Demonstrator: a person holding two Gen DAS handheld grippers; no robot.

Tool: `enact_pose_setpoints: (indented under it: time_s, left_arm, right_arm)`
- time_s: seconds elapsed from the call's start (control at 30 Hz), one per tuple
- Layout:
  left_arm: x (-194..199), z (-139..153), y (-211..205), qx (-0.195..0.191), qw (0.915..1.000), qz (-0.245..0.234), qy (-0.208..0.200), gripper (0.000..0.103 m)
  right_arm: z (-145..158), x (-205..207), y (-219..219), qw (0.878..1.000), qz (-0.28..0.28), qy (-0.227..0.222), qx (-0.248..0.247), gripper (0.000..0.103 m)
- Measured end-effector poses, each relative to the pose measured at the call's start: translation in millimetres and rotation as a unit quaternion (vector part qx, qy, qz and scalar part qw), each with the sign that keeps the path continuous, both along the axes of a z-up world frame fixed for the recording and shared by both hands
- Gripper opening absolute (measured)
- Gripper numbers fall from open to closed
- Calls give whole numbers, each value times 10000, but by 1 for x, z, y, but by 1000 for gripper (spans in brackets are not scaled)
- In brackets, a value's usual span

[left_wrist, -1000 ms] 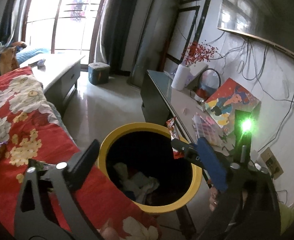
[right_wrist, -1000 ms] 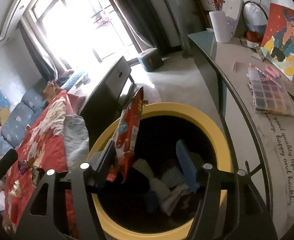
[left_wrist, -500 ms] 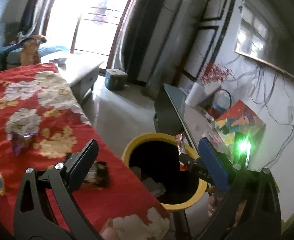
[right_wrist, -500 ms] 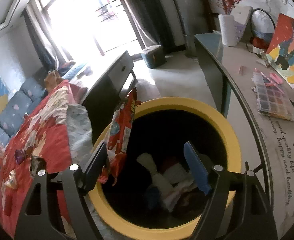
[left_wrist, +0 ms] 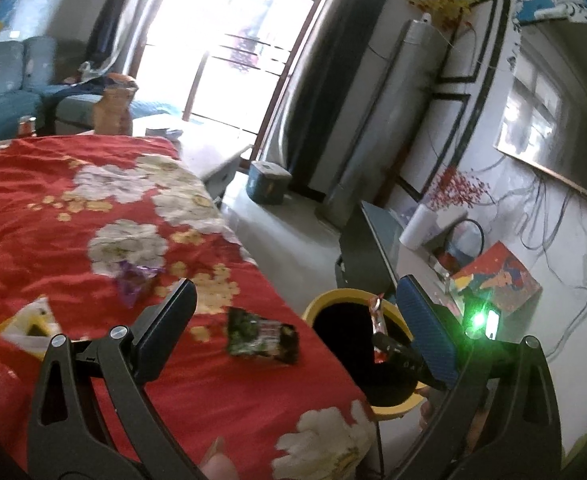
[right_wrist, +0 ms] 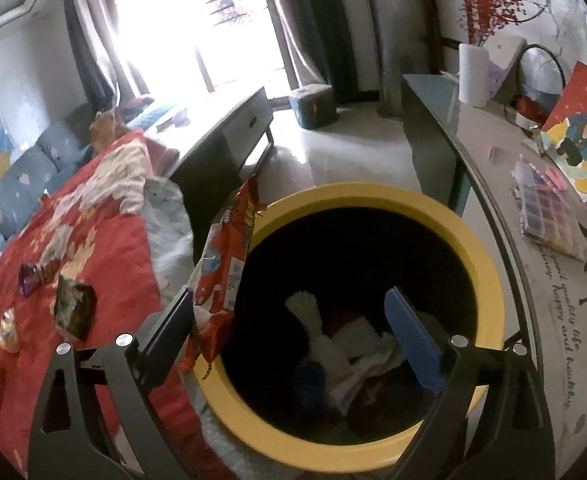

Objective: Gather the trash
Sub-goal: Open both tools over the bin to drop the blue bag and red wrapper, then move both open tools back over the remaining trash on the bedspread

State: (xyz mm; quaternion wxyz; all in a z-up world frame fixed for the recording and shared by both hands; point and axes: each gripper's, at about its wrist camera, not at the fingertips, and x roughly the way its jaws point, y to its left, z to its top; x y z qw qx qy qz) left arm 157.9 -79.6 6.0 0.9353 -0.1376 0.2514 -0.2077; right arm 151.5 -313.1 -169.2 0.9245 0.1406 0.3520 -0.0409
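A yellow-rimmed black bin (right_wrist: 489, 280) stands between the red floral bed (left_wrist: 53, 208) and a desk, with crumpled trash inside. My right gripper (right_wrist: 289, 334) is open over the bin; a red snack wrapper (right_wrist: 229, 256) leans against its left finger at the bin's rim. It also shows in the left wrist view (left_wrist: 376, 316). My left gripper (left_wrist: 293, 320) is open and empty above the bed. A dark green wrapper (left_wrist: 262, 336) lies on the bed between its fingers. A purple wrapper (left_wrist: 133, 280) and a yellow-white wrapper (left_wrist: 25, 324) lie further left.
A glass-topped desk (right_wrist: 493, 152) at the right holds a paper roll (right_wrist: 471, 76), a painting (right_wrist: 581, 136) and a bead box (right_wrist: 549, 216). A low cabinet (right_wrist: 229, 128), a blue box (right_wrist: 313, 104) on the floor and a blue sofa (left_wrist: 1, 96) lie beyond.
My left gripper has swung left and back from the bin toward the bed, bringing the wrappers into view. My right gripper has stayed open over the bin and the red wrapper has sagged against its left finger.
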Motion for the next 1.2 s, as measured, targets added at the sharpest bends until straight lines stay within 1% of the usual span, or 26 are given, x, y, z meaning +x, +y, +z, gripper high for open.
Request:
enact_pose_setpoints:
  time_s: [0.17,0.37,0.57,0.7,0.93,1.2]
  left_arm:
    - [-7,1,24,-70,9997,234,-13,92]
    - [-17,4,44,-166,9989,444,-67,92]
    - [-22,8,61,-194,9979,592,-149,92]
    - [-25,7,76,-178,9965,804,-120,92]
    - [-31,0,105,-80,9931,1167,-16,92]
    - [-37,-6,137,28,9885,1510,90,92]
  right_arm:
    - [-5,2,22,9995,267,131,-42,93]
    - [-1,2,46,9982,572,153,-54,94]
    - [11,-1,66,9965,826,16,-99,94]
    - [22,-4,81,9945,1044,-101,-79,94]
    - [45,-11,120,9860,1620,-377,-96,94]
    - [65,-17,163,9745,2165,-571,-122,94]
